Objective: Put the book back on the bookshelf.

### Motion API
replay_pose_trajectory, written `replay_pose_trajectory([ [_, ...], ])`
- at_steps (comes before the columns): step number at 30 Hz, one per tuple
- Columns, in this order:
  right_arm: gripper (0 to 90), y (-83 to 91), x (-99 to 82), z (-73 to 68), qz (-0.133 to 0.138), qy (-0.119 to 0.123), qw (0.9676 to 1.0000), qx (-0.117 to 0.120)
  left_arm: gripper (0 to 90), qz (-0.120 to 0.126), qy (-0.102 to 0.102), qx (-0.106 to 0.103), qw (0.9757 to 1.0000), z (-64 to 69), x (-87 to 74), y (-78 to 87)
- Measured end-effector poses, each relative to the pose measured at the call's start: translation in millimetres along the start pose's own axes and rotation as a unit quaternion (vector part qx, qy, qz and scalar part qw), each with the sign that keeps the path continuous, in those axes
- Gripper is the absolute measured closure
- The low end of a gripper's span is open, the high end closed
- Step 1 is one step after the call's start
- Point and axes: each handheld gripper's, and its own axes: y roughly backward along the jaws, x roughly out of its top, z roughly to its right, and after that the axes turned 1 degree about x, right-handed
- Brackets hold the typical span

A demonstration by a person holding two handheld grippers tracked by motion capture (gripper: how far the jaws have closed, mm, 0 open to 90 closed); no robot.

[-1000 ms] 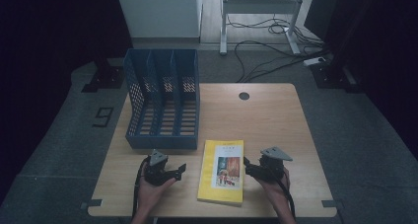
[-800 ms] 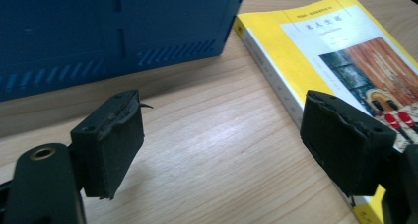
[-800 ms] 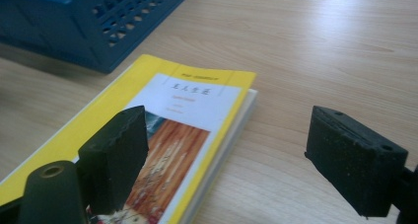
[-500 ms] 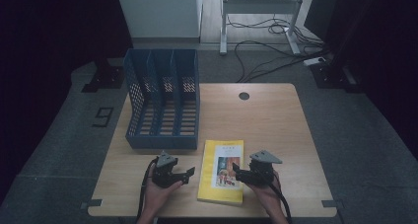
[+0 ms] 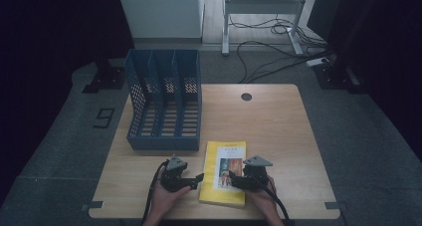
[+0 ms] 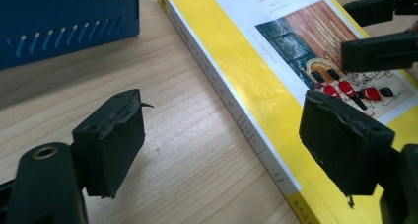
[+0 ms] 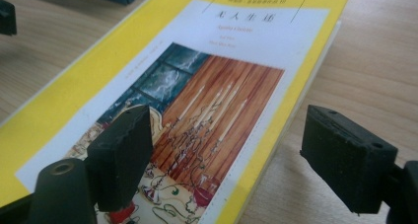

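A yellow book (image 5: 225, 159) lies flat near the table's front edge, its spine to the left. My left gripper (image 5: 198, 180) is open at the spine, pointing right. In the left gripper view (image 6: 226, 115) one jaw hangs over bare wood and the other over the cover (image 6: 256, 61). My right gripper (image 5: 232, 179) is open and points left over the book's near right part. In the right gripper view (image 7: 231, 130) one jaw is above the cover picture (image 7: 207, 100) and the other above the table past the book's edge. Its jaws have just been closing a little and press on nothing.
A blue three-slot file rack (image 5: 164, 106) stands on the wooden table (image 5: 278, 126) just behind and left of the book. A round cable hole (image 5: 246, 96) sits at the back. Cables and a desk frame are on the floor beyond.
My right gripper has moved left and down from beside the book to over its cover. My left gripper has shifted right, up to the book's spine.
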Motion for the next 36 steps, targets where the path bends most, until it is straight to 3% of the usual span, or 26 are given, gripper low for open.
replay_pose_trajectory([
  [7,22.6,-3.4,-2.0,-0.8,-0.002,-0.005,1.0,0.006,17.0,-0.01,-0.008,-0.027,0.9996,5.5,2.9,-1.5],
  [11,22.6,-4.2,-3.6,1.6,0.0,-0.015,0.9998,0.015,17.6,-0.018,-0.005,-0.027,0.9994,8.8,6.0,-4.2],
  [14,22.8,-4.1,-3.2,1.9,-0.002,-0.016,0.9997,0.016,17.8,-0.039,0.002,-0.02,0.999,11.8,10.2,-12.8],
  [18,22.9,-4.1,-3.2,1.9,-0.002,-0.016,0.9998,0.016,16.4,-0.06,0.0,-0.025,0.9979,16.7,14.9,-20.2],
  [25,23.2,-4.0,-4.4,1.9,0.001,-0.02,0.9997,0.016,14.8,-0.063,-0.009,-0.01,0.9979,21.8,6.7,-29.5],
  [36,22.7,-4.2,-5.0,1.8,0.004,-0.015,0.9998,0.015,17.7,-0.049,-0.014,-0.025,0.9984,26.9,4.1,-33.1],
])
